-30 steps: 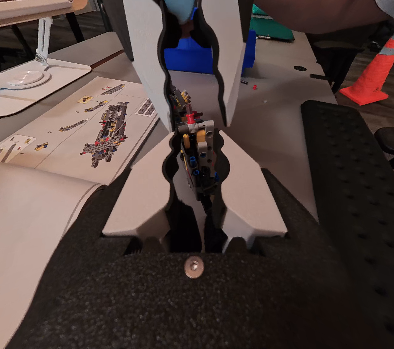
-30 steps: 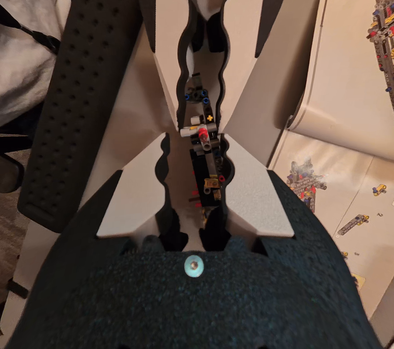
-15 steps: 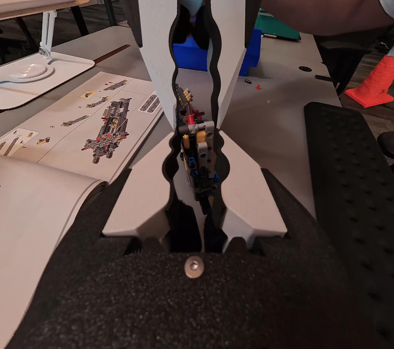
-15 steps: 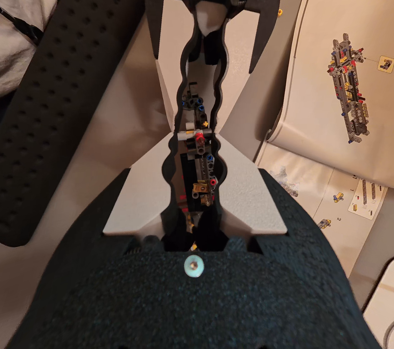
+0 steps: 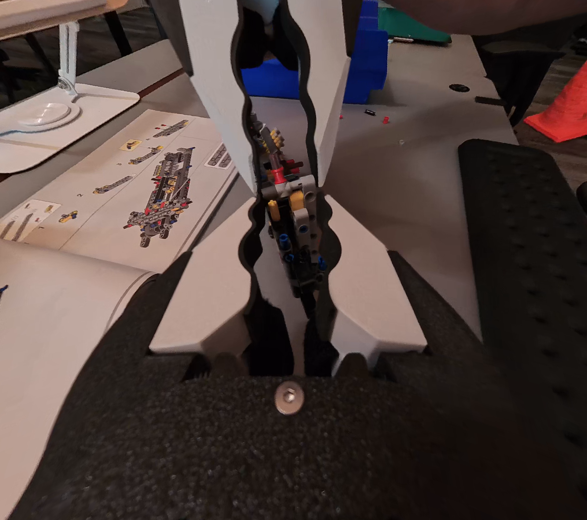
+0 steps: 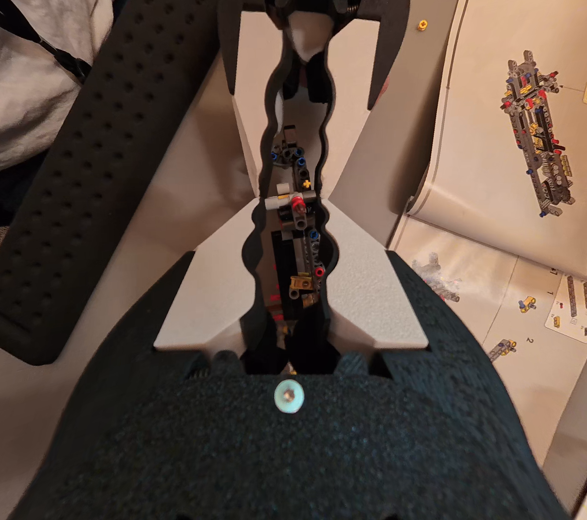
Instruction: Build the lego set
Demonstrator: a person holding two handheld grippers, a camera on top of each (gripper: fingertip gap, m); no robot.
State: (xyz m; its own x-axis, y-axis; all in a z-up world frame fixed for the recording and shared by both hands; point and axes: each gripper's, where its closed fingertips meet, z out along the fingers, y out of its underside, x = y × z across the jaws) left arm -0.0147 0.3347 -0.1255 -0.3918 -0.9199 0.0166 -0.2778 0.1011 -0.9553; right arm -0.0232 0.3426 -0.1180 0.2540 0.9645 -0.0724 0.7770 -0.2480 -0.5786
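In the left wrist view, a white stand [image 5: 63, 98] sits at the upper left, and an open instruction booklet [image 5: 133, 187] lies on the grey tabletop [image 5: 397, 203] at mid-left. At the frame's centre the left hand-held gripper [image 5: 290, 203] is clamped on the near end of the lego assembly [image 5: 295, 228]. Its far end is clamped in the right hand-held gripper [image 5: 282, 174], which reaches down from the top, tips nearly meeting the left one's. The assembly is long and narrow; its long axis runs away from the camera along the fingers, held above the tabletop. It is built of grey and black beams with blue pins, yellow parts and a red axle piece at mid-length. A blue bin [image 5: 365, 66] stands behind, with small loose pieces [image 5: 378, 115] near it. A black perforated pad [image 5: 524, 250] fills the right side and an orange cone [image 5: 565, 114] the far right.

In the right wrist view the pad [image 6: 95, 139] lies left, the assembly [image 6: 297, 238] centre, the booklet [image 6: 508, 155] right.
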